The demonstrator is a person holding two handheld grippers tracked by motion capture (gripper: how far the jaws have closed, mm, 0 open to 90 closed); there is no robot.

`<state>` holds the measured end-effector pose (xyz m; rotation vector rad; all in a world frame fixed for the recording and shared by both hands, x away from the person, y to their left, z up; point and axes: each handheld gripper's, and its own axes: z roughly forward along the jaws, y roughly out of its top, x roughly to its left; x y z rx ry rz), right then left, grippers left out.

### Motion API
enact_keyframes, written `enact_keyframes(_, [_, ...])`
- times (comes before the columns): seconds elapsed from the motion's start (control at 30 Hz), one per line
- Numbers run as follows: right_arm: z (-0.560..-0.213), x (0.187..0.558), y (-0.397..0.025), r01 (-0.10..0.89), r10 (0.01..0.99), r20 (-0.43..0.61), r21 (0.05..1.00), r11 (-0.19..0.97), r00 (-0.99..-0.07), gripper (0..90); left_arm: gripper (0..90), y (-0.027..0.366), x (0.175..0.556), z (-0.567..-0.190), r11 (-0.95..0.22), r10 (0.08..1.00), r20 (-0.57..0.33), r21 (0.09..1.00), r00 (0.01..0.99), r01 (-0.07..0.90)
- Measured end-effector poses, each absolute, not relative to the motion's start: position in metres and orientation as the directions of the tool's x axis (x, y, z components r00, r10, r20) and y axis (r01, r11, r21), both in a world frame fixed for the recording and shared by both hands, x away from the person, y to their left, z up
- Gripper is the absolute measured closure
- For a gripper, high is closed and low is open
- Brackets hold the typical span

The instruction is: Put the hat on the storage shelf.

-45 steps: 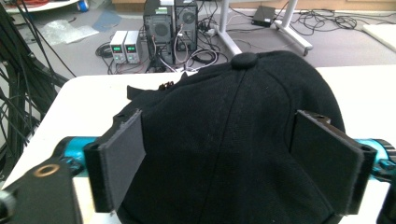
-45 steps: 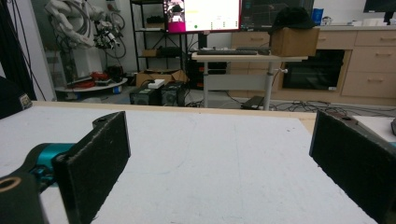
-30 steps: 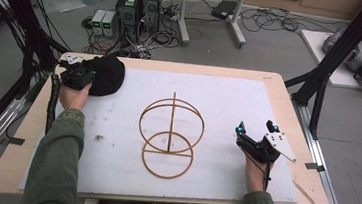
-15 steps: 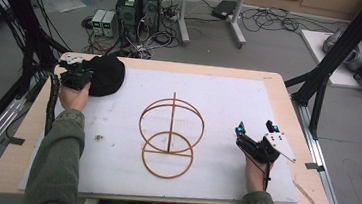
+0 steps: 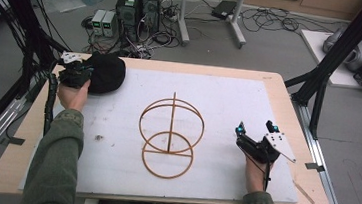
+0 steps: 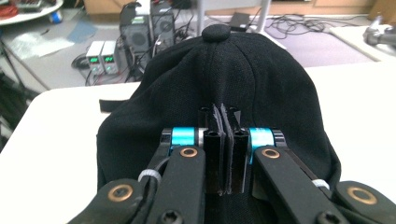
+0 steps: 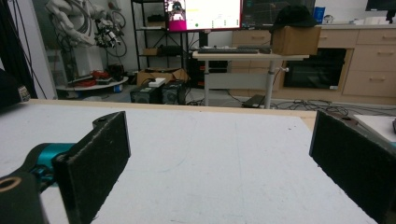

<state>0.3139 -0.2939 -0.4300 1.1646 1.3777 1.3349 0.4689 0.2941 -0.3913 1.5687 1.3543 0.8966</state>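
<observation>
Left gripper on domed black cap

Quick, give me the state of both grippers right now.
Left gripper: shut, jaws pinching a fold of the black cap at the table's far left corner.
Right gripper: open, jaws wide apart, holding nothing, above the white mat.

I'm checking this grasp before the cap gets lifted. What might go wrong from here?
The left gripper pinches only a thin fold of the black cap, so the fabric may slip out when lifted. The wooden ring stand stands between the two hands; a cap carried low across the table might knock it over. The right gripper is open and away from the cap, offering no support.
</observation>
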Motion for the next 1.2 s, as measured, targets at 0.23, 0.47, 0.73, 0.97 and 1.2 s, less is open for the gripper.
enact_keyframes(0.23, [-0.430,0.314,-0.294,0.047,0.982,0.024,0.999,-0.015,-0.187,4.4,88.2,0.288,0.460,-0.374,-0.055,0.985,0.001,0.949,0.170,0.310])
enact_keyframes(0.47, [-0.429,0.314,-0.295,0.041,0.982,0.028,0.999,-0.021,-0.187,4.4,88.1,0.288,0.445,-0.354,-0.058,0.982,0.010,0.966,0.187,0.251])
enact_keyframes(0.73, [-0.429,0.314,-0.295,0.042,0.981,0.042,0.998,-0.035,-0.190,4.4,88.1,0.290,0.424,-0.330,-0.020,0.977,-0.016,0.986,0.210,0.166])
enact_keyframes(0.97, [-0.428,0.314,-0.293,0.036,0.979,0.043,0.999,-0.036,-0.198,4.4,88.1,0.290,0.407,-0.309,-0.014,0.970,-0.007,0.996,0.243,0.085])
enact_keyframes(1.2, [-0.427,0.314,-0.291,0.038,0.979,0.041,0.999,-0.035,-0.198,4.4,88.0,0.286,0.388,-0.281,-0.023,0.954,0.025,1.000,0.298,-0.011])
